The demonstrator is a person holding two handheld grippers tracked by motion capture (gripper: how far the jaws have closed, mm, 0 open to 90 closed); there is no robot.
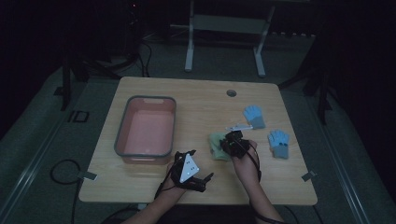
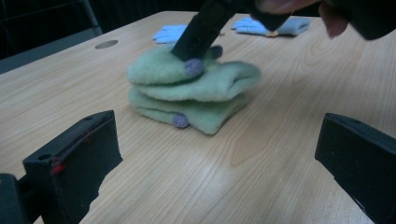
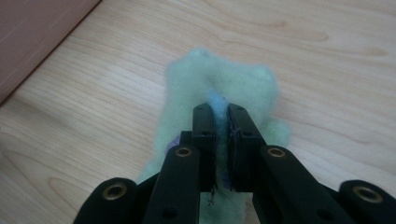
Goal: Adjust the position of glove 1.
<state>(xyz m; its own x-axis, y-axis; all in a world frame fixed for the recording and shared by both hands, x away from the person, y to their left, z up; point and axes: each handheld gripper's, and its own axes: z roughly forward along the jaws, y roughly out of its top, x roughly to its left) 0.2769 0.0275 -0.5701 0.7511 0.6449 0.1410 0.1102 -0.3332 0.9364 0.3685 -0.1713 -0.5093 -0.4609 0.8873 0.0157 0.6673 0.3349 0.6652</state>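
- While its jaws stand almost together, the right gripper [image 3: 221, 116] pinches a fold of the green glove [image 3: 219, 84] on top of the stack; a sliver of fabric shows between the pads
- In the left gripper view the same tool comes down from above, tip pressed into the top glove, which lies on a second green glove [image 2: 196, 109] of the same kind, both with purple fingertips
- The left gripper [image 2: 219, 154] hovers low over the table [image 2: 261, 177] just beside the stack, jaws wide apart with nothing between them
- In the high view the stack sits near the table's middle, to the right of the pink tub [image 1: 145, 127] and well apart from the two blue gloves [image 1: 254, 115] farther right
- Step in hand, as I judge it: taking hold of the green gloves, likely to carry them to the tub
- Whether the pinch catches one glove or both is hard to tell, since the jaws hide the fold
- Next move calls for a straight lift, a check that the lower glove comes along or stays behind, then a carry left over the tub's rim
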